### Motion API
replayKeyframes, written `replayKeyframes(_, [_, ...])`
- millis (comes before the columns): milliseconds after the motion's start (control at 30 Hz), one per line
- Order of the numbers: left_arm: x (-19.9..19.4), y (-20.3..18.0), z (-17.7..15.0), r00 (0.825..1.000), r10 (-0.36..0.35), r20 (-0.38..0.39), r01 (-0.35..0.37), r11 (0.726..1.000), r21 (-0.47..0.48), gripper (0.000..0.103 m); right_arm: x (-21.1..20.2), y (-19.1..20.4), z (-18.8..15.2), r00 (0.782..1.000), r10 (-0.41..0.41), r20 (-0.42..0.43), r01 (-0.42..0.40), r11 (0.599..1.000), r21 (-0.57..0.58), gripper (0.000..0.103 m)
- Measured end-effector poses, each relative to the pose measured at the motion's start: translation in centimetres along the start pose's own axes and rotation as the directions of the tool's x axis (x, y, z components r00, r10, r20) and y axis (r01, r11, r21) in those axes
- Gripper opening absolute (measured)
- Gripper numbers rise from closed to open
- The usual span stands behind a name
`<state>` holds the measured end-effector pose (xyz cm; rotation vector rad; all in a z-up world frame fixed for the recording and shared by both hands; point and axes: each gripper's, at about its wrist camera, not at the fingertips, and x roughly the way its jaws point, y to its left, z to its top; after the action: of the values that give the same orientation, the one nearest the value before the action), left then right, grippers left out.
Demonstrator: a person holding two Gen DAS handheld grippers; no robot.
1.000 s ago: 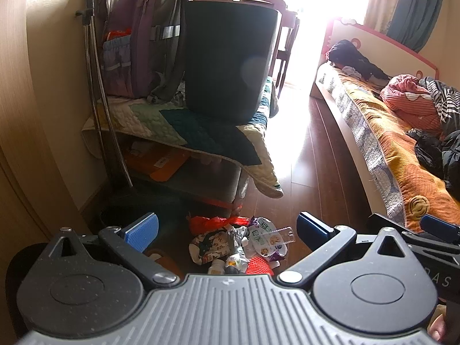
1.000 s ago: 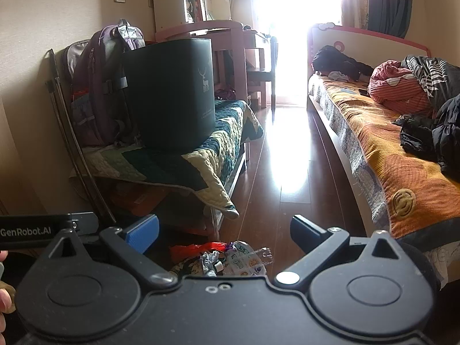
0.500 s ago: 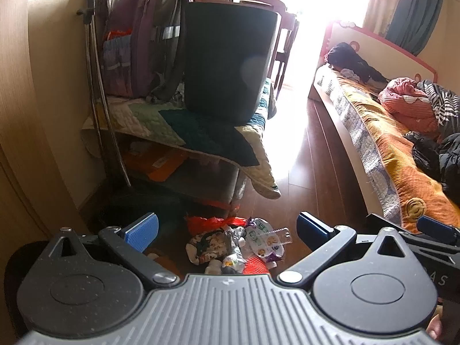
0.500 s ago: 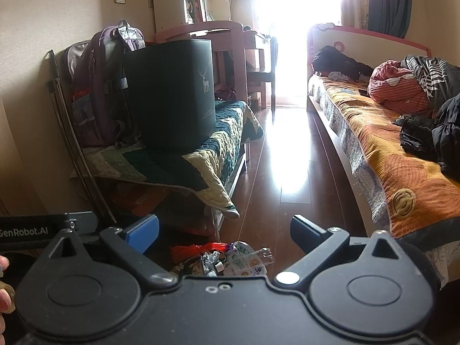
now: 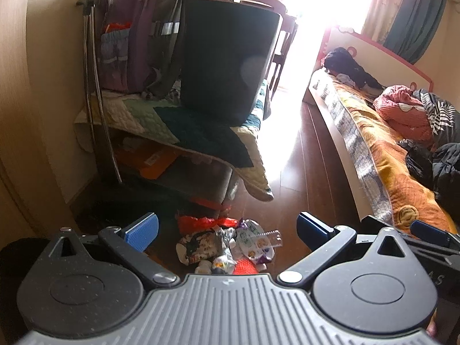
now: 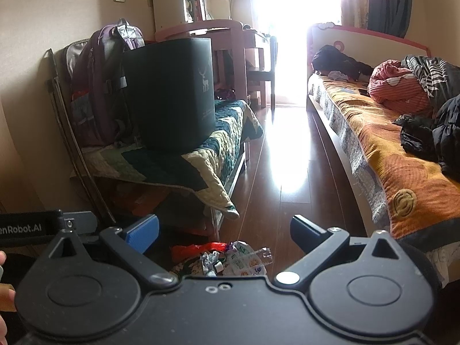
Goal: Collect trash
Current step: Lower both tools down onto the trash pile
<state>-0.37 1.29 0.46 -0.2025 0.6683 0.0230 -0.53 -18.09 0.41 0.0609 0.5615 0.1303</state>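
A: Where did the trash sit?

B: On the wooden floor just in front of the quilt-covered bench (image 5: 201, 132), the one that carried the dark bin (image 5: 227, 66). It was a loose trash pile (image 5: 227, 244): a red plastic bag (image 5: 198, 222) nearest the bench, printed snack wrappers (image 5: 253, 244), and a clear ribbed plastic piece (image 5: 271, 234).

B: And the grippers?

A: The left gripper (image 5: 227, 227) and right gripper (image 6: 224, 230) both hung above the pile, fingers spread wide, holding nothing.

B: How would it handle?

A: Light, crinkly and slippery, I judged. Pinching a bunched fold of a wrapper looked safer than a flat face.
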Motion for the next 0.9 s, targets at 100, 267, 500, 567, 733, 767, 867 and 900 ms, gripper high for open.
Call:
replayKeyframes(100, [0.9,0.2,0.4,0.999,0.007,0.035,-0.006,1.000,-0.011,0.103,0.6,-0.4,0.5,1.000,0.007,0.020,-0.007,1.000,-0.004,0.098])
replayKeyframes(267, [3.2,0.4,1.5,0.992,0.035,0.121,-0.035,0.999,-0.008,0.103,3.3,-1.0,1.9,0.999,0.024,0.044,-0.023,0.999,-0.036,0.098])
replayKeyframes(500, [9.0,-0.1,3.9,0.989,0.108,0.099,-0.115,0.991,0.069,0.103,9.1,-3.4,2.7,1.000,0.014,-0.019,-0.015,0.999,-0.032,0.098])
replayKeyframes(567, [11.2,-0.1,4.2,0.991,0.114,0.064,-0.119,0.989,0.089,0.103,11.7,-4.1,2.5,0.999,0.006,-0.050,-0.007,1.000,-0.030,0.098])
replayKeyframes(733, [17.6,0.4,3.7,0.992,0.106,-0.074,-0.101,0.993,0.065,0.103,18.9,-5.0,2.2,0.992,-0.009,-0.128,0.002,0.998,-0.057,0.098])
replayKeyframes(767, [18.8,0.5,3.4,0.990,0.095,-0.100,-0.090,0.995,0.052,0.103,20.6,-5.1,2.1,0.989,-0.017,-0.148,0.008,0.998,-0.066,0.098])
replayKeyframes(867, [22.3,0.5,2.6,0.983,0.110,-0.148,-0.102,0.993,0.057,0.103,25.6,-5.5,1.6,0.976,-0.029,-0.215,0.011,0.996,-0.083,0.098])
replayKeyframes(900, [23.7,0.4,2.3,0.979,0.113,-0.169,-0.104,0.993,0.063,0.103,27.2,-5.7,1.5,0.970,-0.024,-0.244,0.005,0.997,-0.081,0.098])
